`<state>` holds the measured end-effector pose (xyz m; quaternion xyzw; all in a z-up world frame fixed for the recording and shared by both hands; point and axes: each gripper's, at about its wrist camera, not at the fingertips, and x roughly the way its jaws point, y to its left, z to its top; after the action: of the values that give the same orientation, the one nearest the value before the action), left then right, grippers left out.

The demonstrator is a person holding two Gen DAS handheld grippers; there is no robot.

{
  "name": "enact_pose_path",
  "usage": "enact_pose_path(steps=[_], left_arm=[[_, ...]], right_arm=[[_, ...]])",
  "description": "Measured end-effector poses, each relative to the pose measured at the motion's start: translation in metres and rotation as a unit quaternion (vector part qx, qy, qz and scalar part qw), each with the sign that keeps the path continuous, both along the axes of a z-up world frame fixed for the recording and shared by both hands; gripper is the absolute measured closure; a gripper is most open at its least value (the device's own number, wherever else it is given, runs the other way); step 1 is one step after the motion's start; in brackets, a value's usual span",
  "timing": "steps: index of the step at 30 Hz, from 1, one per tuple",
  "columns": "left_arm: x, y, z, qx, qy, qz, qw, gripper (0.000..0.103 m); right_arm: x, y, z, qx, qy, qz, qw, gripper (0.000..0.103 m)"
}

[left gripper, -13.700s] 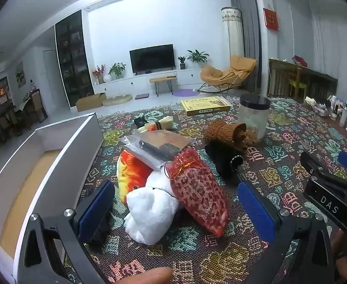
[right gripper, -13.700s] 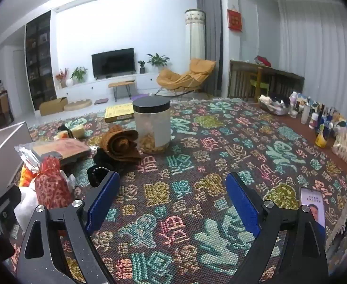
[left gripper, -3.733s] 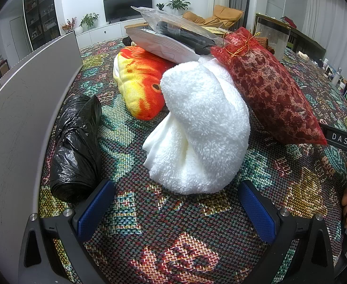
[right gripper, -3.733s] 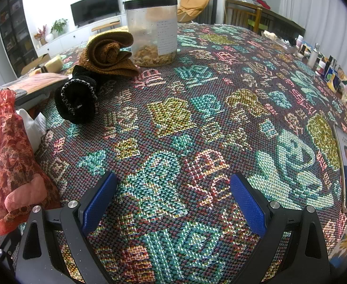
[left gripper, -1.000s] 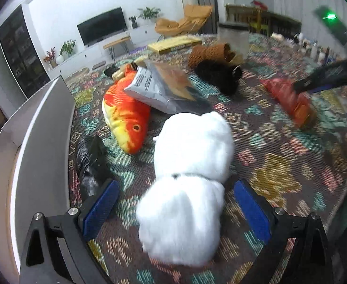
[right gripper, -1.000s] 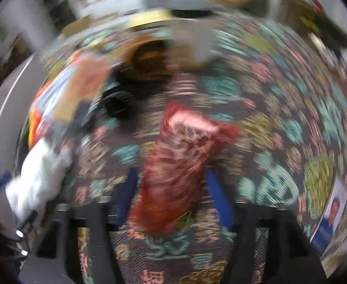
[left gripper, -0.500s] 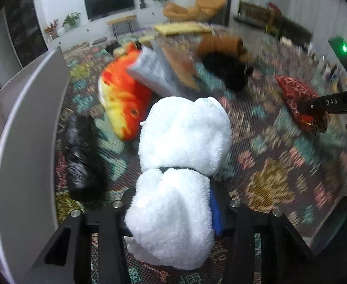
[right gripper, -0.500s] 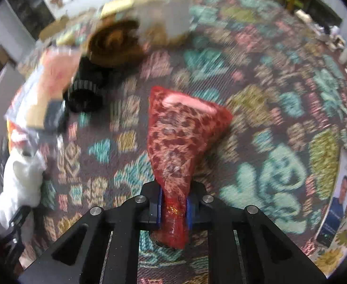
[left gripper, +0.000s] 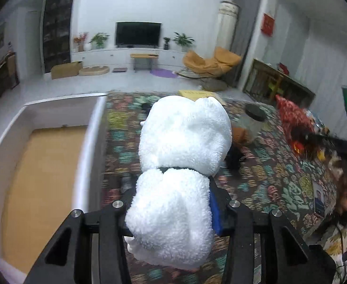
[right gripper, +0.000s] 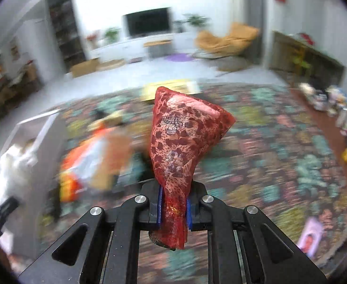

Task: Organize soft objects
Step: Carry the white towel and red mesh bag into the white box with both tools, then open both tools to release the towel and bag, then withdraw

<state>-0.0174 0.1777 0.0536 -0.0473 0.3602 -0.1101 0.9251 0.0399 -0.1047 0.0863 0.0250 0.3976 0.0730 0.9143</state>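
The left claw (left gripper: 173, 203) is clamped on a fluffy white plush (left gripper: 180, 165), squeezing its lower lobe between the blue pads while the rounder upper lobe stands out ahead of the fingers, lifted clear above the patterned table (left gripper: 263, 165). Just left of it sits a white box (left gripper: 88, 146) with a tan floor, its wall beside the table's edge. The right claw (right gripper: 173, 207) is pinched narrow on the gathered neck of a red mesh pouch (right gripper: 180, 132), which flares out above the pads and hangs in the air over the table. Below and to the left, blurred, lie an orange fish plush (right gripper: 71, 179) and a plastic packet (right gripper: 102, 156).
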Motion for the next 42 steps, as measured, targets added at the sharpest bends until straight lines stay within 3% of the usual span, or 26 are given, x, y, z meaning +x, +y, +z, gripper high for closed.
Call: enact_pose_path(steps=[3,5,8,13,18,19,21,22,25,26,28,31,34,36,40,42], left_arm=[[-0.013,0.041,0.004,0.041,-0.002,0.042,0.9983,0.058],[-0.021,0.074,0.004,0.078,0.001,0.084,0.9934,0.058],[-0.03,0.113,0.003,0.1,0.005,0.128,0.9867,0.058],[-0.045,0.163,0.001,0.121,0.009,0.185,0.9753,0.058],[-0.05,0.178,-0.01,0.14,0.017,0.206,0.9684,0.056],[-0.051,0.179,-0.012,0.145,0.018,0.213,0.966,0.051],[-0.05,0.185,-0.019,0.151,0.025,0.233,0.9605,0.023],[-0.05,0.189,-0.023,0.15,0.029,0.24,0.9587,0.0],[-0.05,0.197,-0.032,0.144,0.035,0.249,0.957,0.0],[-0.051,0.197,-0.034,0.14,0.038,0.246,0.9584,0.0],[-0.056,0.192,-0.036,0.129,0.032,0.235,0.9628,0.0],[-0.062,0.159,-0.031,0.1,0.011,0.193,0.976,0.0],[-0.057,0.107,-0.023,0.064,-0.006,0.119,0.9909,0.0],[-0.059,0.058,-0.023,0.046,-0.006,0.042,0.9981,0.0],[-0.056,-0.037,-0.05,0.051,0.027,-0.085,0.9947,0.0],[-0.051,-0.073,-0.079,0.071,0.054,-0.109,0.99,0.0]], right_arm=[[-0.018,0.07,0.002,0.031,0.009,0.086,0.996,0.087],[-0.028,0.121,0.004,0.049,0.011,0.144,0.988,0.087],[-0.042,0.186,0.004,0.07,0.016,0.209,0.975,0.086],[-0.053,0.25,-0.003,0.07,0.025,0.265,0.961,0.085],[-0.057,0.293,-0.015,0.071,0.039,0.289,0.954,0.078],[-0.056,0.299,-0.019,0.076,0.042,0.287,0.954,0.067],[-0.047,0.305,-0.029,0.096,0.053,0.282,0.953,0.032],[-0.045,0.307,-0.032,0.108,0.061,0.282,0.951,0.018],[-0.045,0.292,-0.042,0.124,0.065,0.26,0.955,0.019],[-0.043,0.28,-0.044,0.114,0.059,0.241,0.962,0.019],[-0.04,0.258,-0.05,0.094,0.047,0.206,0.973,0.019],[-0.037,0.207,-0.074,0.04,0.031,0.125,0.991,0.019],[-0.037,0.146,-0.113,0.0,0.044,0.029,0.999,0.019],[-0.037,0.111,-0.136,-0.009,0.066,-0.022,0.998,0.019],[-0.028,0.051,-0.164,-0.005,0.088,-0.109,0.99,0.019],[-0.022,0.03,-0.167,-0.013,0.086,-0.135,0.987,0.019]])
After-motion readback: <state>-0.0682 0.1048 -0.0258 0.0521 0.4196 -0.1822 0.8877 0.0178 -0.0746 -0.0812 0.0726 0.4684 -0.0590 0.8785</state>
